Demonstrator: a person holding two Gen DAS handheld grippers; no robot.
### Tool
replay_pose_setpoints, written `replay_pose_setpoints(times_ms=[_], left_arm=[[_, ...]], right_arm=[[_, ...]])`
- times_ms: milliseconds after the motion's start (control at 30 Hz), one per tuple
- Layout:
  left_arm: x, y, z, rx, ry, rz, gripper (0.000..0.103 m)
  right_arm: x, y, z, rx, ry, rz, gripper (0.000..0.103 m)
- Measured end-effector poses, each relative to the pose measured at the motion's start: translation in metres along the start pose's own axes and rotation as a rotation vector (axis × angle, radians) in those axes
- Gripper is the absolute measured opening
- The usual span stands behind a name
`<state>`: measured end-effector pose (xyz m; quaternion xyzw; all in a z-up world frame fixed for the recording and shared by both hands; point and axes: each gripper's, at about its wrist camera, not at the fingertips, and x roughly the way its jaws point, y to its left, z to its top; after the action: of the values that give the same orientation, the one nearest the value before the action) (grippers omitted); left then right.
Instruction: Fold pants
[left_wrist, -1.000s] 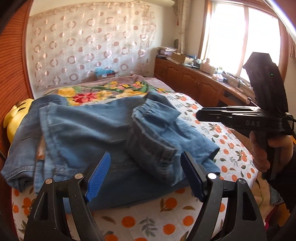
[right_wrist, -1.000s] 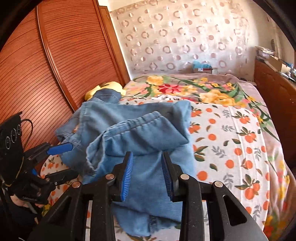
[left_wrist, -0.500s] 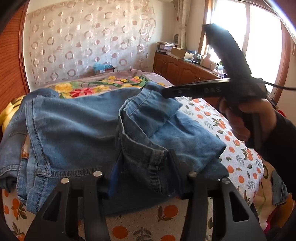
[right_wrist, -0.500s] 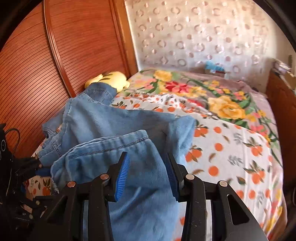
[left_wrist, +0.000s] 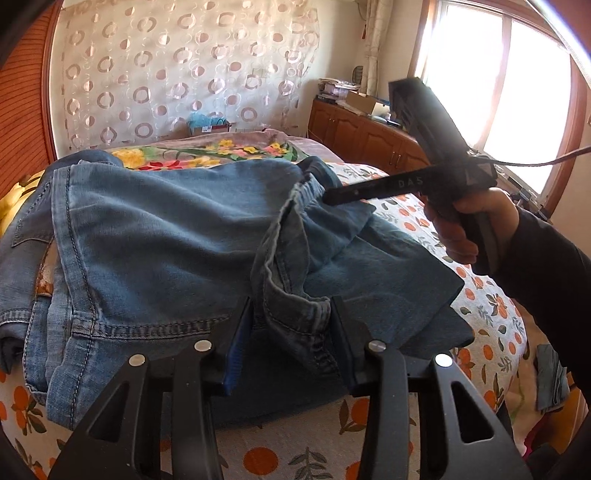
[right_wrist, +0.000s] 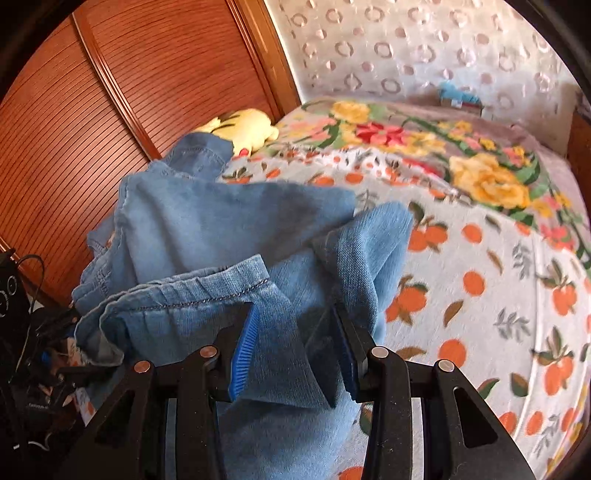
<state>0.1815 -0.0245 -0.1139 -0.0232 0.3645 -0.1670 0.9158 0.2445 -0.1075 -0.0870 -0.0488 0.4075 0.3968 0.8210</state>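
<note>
Left tool (left_wrist: 291, 332) has just been closing, and now its two fingers sit on either side of a bunched ridge of denim at the near edge of the jeans (left_wrist: 166, 236), pinching that fold between the blue pads. Right tool (right_wrist: 295, 343) has its jaws a little wider than they were, with a lifted flap of the same jeans (right_wrist: 229, 229) between them; the cloth fills the gap and the pads look pressed to it on both sides, so I'd call that a pinch too. From the left wrist view you can see the right tool (left_wrist: 332, 197) reaching in from the side, its long black finger tip touching the far end of the raised fold, with the person's hand (left_wrist: 469, 225) and a dark sleeve (left_wrist: 546, 266) behind it. Jeans are lying in a heap on the bed (left_wrist: 491, 317), on the orange-print sheet, partly doubled over, with one end towards the wooden slatted headboard (right_wrist: 110, 122). A yellow plush toy (right_wrist: 243, 127) is just past that end of the denim, right by the headboard. Further up the bed there's a big floral blanket (right_wrist: 461, 162), and a curtain with ring patterns (left_wrist: 184, 70) hangs behind it. Wooden cabinets (left_wrist: 369, 136) run under the window (left_wrist: 517, 85) on the far side.
</note>
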Motion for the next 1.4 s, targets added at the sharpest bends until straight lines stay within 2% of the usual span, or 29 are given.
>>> replay_pose_setpoints(times_ms=[100, 167, 233, 333, 400, 500, 600, 733, 833, 1033, 1267, 1367, 1400], left_arm=[[0.001, 0.003, -0.001, -0.008, -0.003, -0.003, 0.043], [0.000, 0.003, -0.001, -0.012, -0.010, -0.015, 0.035], [-0.001, 0.002, -0.001, -0.013, -0.017, -0.019, 0.032], [-0.003, 0.001, 0.000, -0.014, -0.025, -0.028, 0.029], [-0.004, 0.001, 0.000, -0.016, -0.029, -0.028, 0.028], [-0.008, 0.002, 0.000, -0.020, -0.039, -0.030, 0.022], [-0.021, 0.003, 0.004, -0.037, -0.084, -0.043, 0.017], [-0.040, 0.003, 0.009, -0.053, -0.142, -0.054, 0.010], [-0.052, 0.005, 0.010, -0.057, -0.164, -0.047, 0.009], [-0.075, 0.031, 0.003, -0.110, -0.207, 0.001, 0.009], [-0.079, 0.071, -0.021, -0.188, -0.168, 0.076, 0.009], [-0.075, 0.075, -0.029, -0.195, -0.134, 0.090, 0.011], [-0.072, 0.076, -0.031, -0.197, -0.118, 0.102, 0.014]], right_arm=[[0.000, -0.003, 0.001, 0.003, 0.007, 0.016, 0.042], [-0.003, -0.002, 0.000, -0.001, 0.011, 0.037, 0.041], [-0.003, 0.002, -0.002, -0.021, 0.029, 0.053, 0.033], [-0.002, 0.005, -0.003, -0.054, 0.045, 0.029, 0.008], [-0.007, 0.007, -0.001, -0.078, 0.025, 0.015, 0.003], [-0.022, 0.016, 0.002, -0.097, -0.035, -0.028, 0.003], [-0.043, 0.027, 0.012, -0.110, -0.103, -0.047, 0.003], [-0.066, 0.044, 0.042, -0.139, -0.200, -0.062, 0.003], [-0.066, 0.061, 0.071, -0.176, -0.242, -0.057, 0.003], [-0.024, 0.111, 0.121, -0.279, -0.249, -0.012, 0.003], [0.058, 0.123, 0.145, -0.290, -0.180, 0.021, 0.003], [0.082, 0.119, 0.147, -0.266, -0.126, 0.002, 0.009], [0.083, 0.121, 0.150, -0.262, -0.122, -0.008, 0.014]])
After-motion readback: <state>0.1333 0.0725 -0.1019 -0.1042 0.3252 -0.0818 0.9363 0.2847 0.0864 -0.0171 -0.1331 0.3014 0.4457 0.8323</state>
